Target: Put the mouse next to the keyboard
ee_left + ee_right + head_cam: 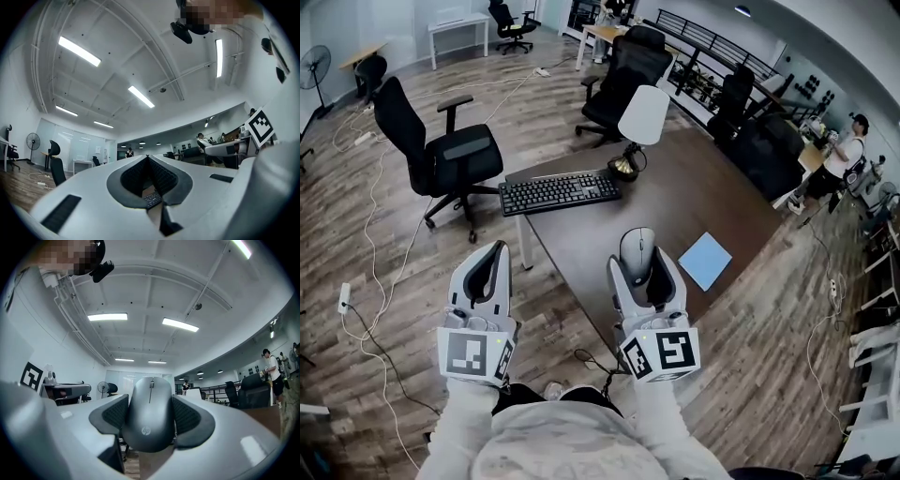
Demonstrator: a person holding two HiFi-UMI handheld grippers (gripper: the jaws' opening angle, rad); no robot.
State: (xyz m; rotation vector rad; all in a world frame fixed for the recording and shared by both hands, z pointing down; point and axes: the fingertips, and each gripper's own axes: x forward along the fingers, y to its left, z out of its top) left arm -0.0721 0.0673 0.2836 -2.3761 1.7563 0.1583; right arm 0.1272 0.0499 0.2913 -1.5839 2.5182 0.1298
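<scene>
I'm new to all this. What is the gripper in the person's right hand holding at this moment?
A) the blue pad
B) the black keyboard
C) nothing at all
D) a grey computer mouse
D: the right gripper view shows the grey mouse clamped between the jaws of the right gripper, while the keyboard lies farther off, untouched.

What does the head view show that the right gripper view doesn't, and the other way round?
Only the head view: the black keyboard at the far corner of the brown table, and a blue pad lying to the right of the right gripper. Only the right gripper view: the ceiling lights and the logo on the mouse. Both: the mouse clamped between the right gripper's jaws.
</scene>
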